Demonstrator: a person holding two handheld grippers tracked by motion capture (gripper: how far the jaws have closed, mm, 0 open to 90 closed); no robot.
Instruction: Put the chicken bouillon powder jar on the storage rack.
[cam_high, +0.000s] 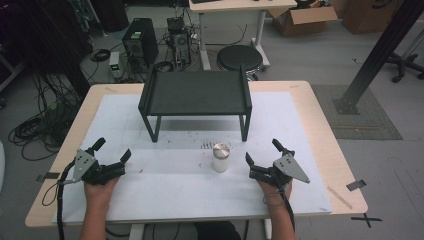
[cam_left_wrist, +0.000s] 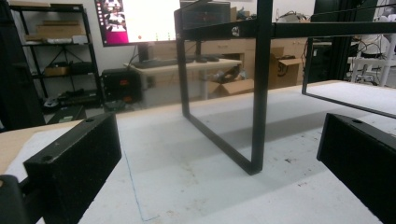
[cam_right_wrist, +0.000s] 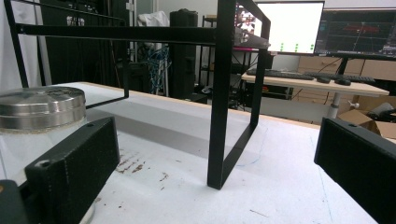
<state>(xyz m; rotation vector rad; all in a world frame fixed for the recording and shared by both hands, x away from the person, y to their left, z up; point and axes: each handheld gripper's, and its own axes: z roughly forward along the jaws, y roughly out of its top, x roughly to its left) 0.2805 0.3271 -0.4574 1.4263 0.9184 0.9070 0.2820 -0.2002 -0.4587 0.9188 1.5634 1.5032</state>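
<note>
Two hand-held grippers, both spread wide and holding nothing. Left gripper (cam_high: 113, 150) rests on the white table cover (cam_high: 165, 190), well apart from the work. Right gripper (cam_high: 262, 151) sits just beside the small clear jar with brushed-metal lid (cam_high: 221, 157), which stands upright in front of the black metal shelf stand (cam_high: 195, 95). Risks, judged: a sideways approach may knock the light jar over; a grip on the smooth lid may slip; a careless lift may strike the stand's leg.
</note>
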